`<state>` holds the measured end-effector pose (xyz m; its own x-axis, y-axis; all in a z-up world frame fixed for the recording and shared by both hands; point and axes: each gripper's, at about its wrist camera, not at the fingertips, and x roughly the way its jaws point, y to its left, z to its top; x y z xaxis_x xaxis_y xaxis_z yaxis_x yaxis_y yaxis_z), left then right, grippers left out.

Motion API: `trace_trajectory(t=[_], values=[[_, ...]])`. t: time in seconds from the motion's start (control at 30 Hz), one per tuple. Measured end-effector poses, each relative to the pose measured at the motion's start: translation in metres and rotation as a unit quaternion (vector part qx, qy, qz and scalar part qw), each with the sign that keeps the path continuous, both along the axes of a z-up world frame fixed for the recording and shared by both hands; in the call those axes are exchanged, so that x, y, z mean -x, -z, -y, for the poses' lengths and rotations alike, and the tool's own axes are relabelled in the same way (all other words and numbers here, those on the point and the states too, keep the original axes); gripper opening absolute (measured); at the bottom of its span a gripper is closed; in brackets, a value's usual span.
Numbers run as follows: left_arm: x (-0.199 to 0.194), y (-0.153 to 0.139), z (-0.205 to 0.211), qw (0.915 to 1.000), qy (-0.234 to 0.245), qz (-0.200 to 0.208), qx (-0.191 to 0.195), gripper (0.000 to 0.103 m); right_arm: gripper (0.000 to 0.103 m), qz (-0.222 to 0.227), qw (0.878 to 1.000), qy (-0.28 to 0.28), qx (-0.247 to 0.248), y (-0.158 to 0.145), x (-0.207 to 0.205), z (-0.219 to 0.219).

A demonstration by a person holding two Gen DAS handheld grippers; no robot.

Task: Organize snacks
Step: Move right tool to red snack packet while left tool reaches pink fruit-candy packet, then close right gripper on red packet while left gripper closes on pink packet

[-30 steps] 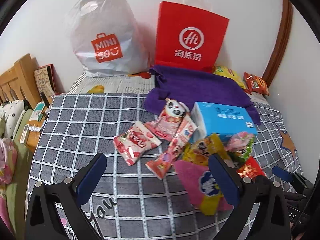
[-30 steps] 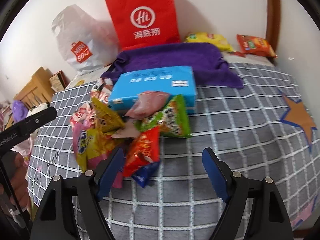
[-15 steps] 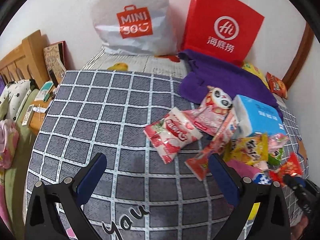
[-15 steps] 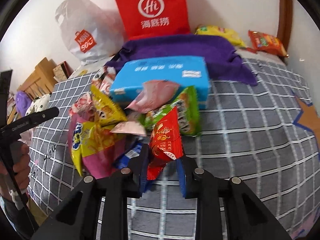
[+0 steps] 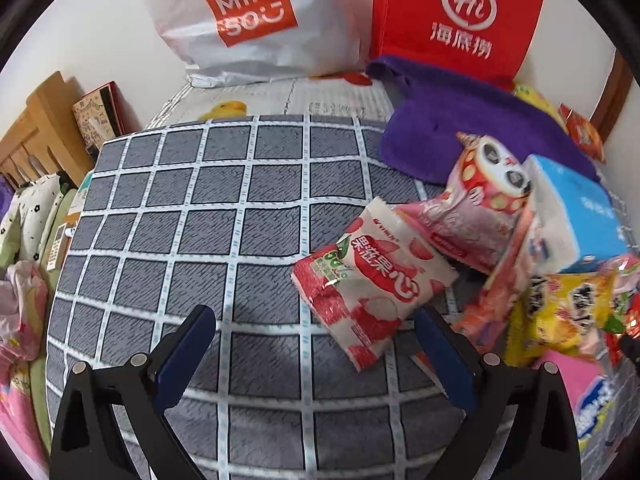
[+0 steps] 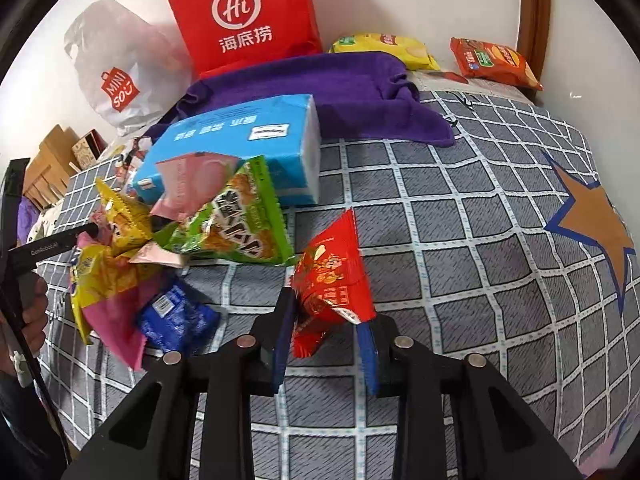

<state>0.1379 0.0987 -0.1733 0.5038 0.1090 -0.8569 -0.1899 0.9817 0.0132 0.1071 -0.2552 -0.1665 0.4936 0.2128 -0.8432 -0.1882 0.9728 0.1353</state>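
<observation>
Right gripper (image 6: 326, 330): black, with blue pads, squeezed tight on the small shiny red snack packet (image 6: 334, 276), lifted a little above the grey checked blanket (image 6: 460, 280).
Left gripper (image 5: 314, 350): fingers spread wide, holding nothing, low over the grey checked blanket (image 5: 192, 216).
White and pink lychee candy bag (image 5: 370, 280): lying flat just past the left fingertips, nearer the right finger.
Small blue crinkly packet (image 6: 176, 316): on the blanket, just left of the right gripper.
Pink and yellow snack bag (image 6: 100, 284): beside the blue packet, at the edge of the pile.
Green chip bag (image 6: 236, 220): in the pile, leaning on the blue tissue pack (image 6: 240, 144).
Pink panda snack bag (image 5: 476, 200): leaning on the tissue pack's other side.
Purple cloth (image 6: 320, 88): spread behind the tissue pack.
Red paper bag (image 6: 244, 16): standing at the wall behind the cloth.
White plastic shopping bag (image 5: 256, 16): at the wall, left of the red bag.
Yellow chip bag (image 6: 384, 48) and orange chip bag (image 6: 494, 60): far back, near the wall.
</observation>
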Motion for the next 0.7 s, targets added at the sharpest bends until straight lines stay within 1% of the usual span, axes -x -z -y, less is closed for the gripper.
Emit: trace_trajectory(t=[0.03, 0.1, 0.13, 0.2, 0.27, 0.37, 0.4, 0.43, 0.5, 0.53, 0.57, 0.6, 0.63, 0.7], values=[[-0.003, 0.002, 0.001, 1.0, 0.002, -0.001, -0.002, 0.1, 0.035, 0.001, 1.0, 0.001, 0.001, 0.001, -0.001, 0.001], [-0.009, 0.006, 0.003, 0.9999, 0.004, -0.003, -0.013, 0.1, 0.043, -0.001, 1.0, 0.004, 0.0, 0.003, -0.004, 0.003], [-0.012, 0.007, 0.004, 0.9998, 0.008, -0.001, -0.016, 0.1, 0.045, -0.002, 1.0, 0.008, -0.001, 0.005, -0.006, 0.005], [-0.017, 0.007, 0.005, 0.9998, 0.014, 0.004, -0.013, 0.1, 0.057, 0.0, 1.0, 0.018, -0.005, 0.006, -0.01, 0.01], [-0.021, 0.007, 0.006, 0.9998, 0.017, 0.007, -0.012, 0.1, 0.066, 0.001, 1.0, 0.028, -0.009, 0.007, -0.013, 0.015], [-0.028, 0.007, 0.009, 0.9996, 0.021, 0.014, -0.013, 0.1, 0.069, 0.002, 0.999, 0.039, -0.011, 0.008, -0.015, 0.023], [-0.029, 0.008, 0.01, 0.9994, 0.026, 0.018, -0.012, 0.1, 0.072, 0.0, 0.999, 0.04, -0.01, 0.008, -0.015, 0.025], [-0.03, 0.008, 0.011, 0.9994, 0.028, 0.019, -0.013, 0.098, 0.073, -0.001, 0.999, 0.041, -0.008, 0.008, -0.015, 0.027], [-0.029, 0.007, 0.014, 0.9989, 0.038, 0.028, -0.007, 0.084, 0.076, 0.002, 0.999, 0.041, 0.001, 0.007, -0.013, 0.029], [-0.027, 0.005, 0.017, 0.9984, 0.046, 0.033, -0.009, 0.071, 0.078, 0.006, 0.999, 0.04, 0.007, 0.007, -0.012, 0.031], [-0.025, 0.003, 0.02, 0.998, 0.049, 0.037, -0.017, 0.066, 0.08, 0.009, 0.999, 0.04, 0.014, 0.006, -0.011, 0.032], [-0.022, 0.003, 0.023, 0.9977, 0.049, 0.039, -0.024, 0.064, 0.083, 0.012, 0.999, 0.041, 0.022, 0.006, -0.009, 0.034], [-0.018, 0.003, 0.023, 0.9976, 0.048, 0.043, -0.024, 0.059, 0.083, 0.015, 0.999, 0.043, 0.029, 0.006, -0.008, 0.035], [-0.012, 0.004, 0.021, 0.9976, 0.043, 0.05, -0.02, 0.057, 0.083, 0.019, 0.998, 0.047, 0.037, 0.007, -0.007, 0.037]])
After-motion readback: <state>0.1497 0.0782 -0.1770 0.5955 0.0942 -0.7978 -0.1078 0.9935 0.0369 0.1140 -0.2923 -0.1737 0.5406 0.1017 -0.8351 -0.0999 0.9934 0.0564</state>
